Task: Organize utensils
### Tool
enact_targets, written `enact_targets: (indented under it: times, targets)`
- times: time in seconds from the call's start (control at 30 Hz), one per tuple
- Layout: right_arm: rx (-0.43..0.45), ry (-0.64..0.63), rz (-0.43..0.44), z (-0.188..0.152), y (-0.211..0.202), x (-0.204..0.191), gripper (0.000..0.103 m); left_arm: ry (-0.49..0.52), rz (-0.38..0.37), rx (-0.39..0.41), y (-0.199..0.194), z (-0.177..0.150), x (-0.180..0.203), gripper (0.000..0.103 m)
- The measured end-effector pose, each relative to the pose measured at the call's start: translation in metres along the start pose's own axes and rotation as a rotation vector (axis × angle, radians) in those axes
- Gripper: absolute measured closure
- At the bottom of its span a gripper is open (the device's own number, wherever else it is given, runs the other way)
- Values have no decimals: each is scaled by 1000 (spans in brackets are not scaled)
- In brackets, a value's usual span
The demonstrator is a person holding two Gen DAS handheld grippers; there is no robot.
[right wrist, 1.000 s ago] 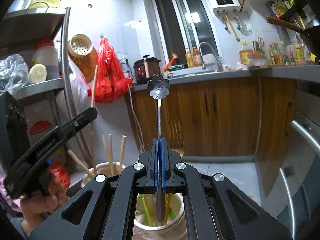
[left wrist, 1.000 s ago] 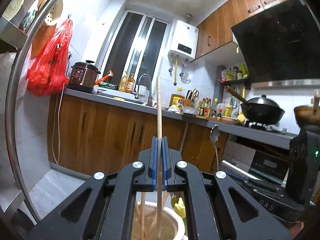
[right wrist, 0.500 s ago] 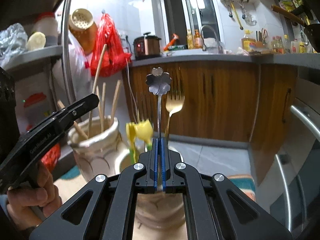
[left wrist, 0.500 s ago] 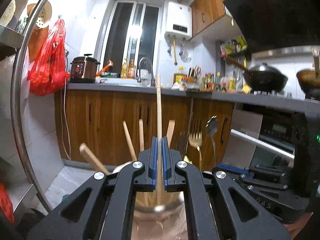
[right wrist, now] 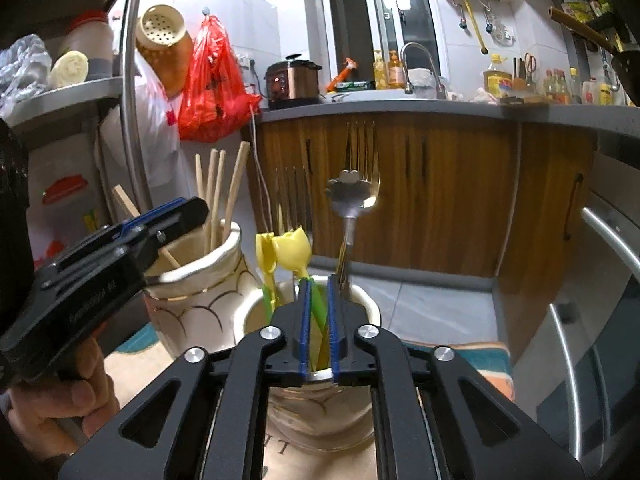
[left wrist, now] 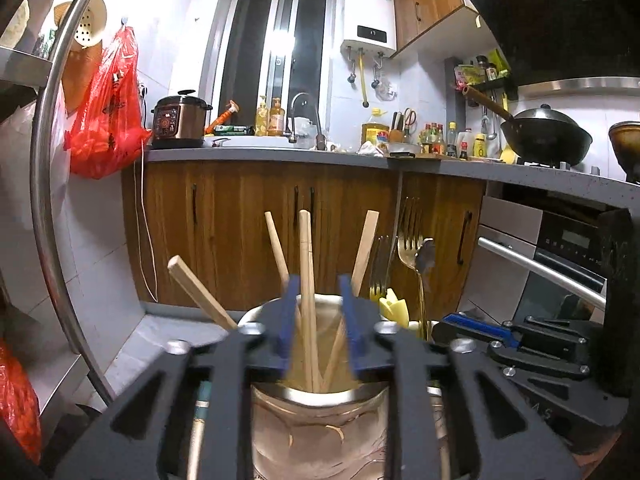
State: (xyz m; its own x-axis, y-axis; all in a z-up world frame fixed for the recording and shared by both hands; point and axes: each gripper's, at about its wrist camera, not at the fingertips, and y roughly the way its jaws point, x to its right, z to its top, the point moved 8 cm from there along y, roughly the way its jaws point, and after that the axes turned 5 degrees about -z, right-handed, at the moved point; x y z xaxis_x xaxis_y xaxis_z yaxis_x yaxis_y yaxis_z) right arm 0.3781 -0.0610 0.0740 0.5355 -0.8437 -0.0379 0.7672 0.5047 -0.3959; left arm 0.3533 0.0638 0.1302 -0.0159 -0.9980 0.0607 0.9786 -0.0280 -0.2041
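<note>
My left gripper (left wrist: pixel 318 320) is open over a cream vase (left wrist: pixel 320 420) that holds several wooden chopsticks (left wrist: pixel 306 264); one chopstick stands loose between the spread fingers. My right gripper (right wrist: pixel 319 328) is open over a white jar (right wrist: pixel 320 412). In that jar stand a flower-headed spoon (right wrist: pixel 352 196), a gold fork (right wrist: pixel 362 148), a dark fork (right wrist: pixel 294 196) and yellow picks (right wrist: pixel 292 252). The left gripper also shows in the right wrist view (right wrist: pixel 160 224), beside the vase (right wrist: pixel 200 304). The right gripper shows in the left wrist view (left wrist: pixel 480 330), low on the right.
Both pots stand on a mat (right wrist: pixel 460 356) with a teal edge. A metal rack pole (left wrist: pixel 44 168) and shelves (right wrist: pixel 68 92) rise on the left. An oven with a steel handle (left wrist: pixel 540 268) is on the right. Wooden cabinets (left wrist: pixel 320 216) and a worktop lie ahead.
Both grippers have come down to the pots and opened. The chopstick now stands loose in the vase and the flower spoon stands loose in the jar.
</note>
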Motion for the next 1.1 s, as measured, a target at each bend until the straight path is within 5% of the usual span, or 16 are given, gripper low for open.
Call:
enact_targets:
  times: [0.17, 0.3, 0.6, 0.87, 1.1]
  targets:
    - [30, -1, -2, 5, -14, 1, 80, 10, -18, 23, -14, 5, 4, 57]
    - [61, 13, -8, 9, -31, 6, 63, 28, -13, 62, -36, 12, 8, 31]
    - [80, 8, -23, -2, -62, 13, 33, 74, -11, 79, -89, 7, 12, 5]
    - [58, 8, -48, -26, -84, 18, 10, 17, -20, 20, -112, -10, 1, 5]
    - [71, 3, -49, -29, -99, 15, 6, -29, -14, -41, -112, -24, -3, 5]
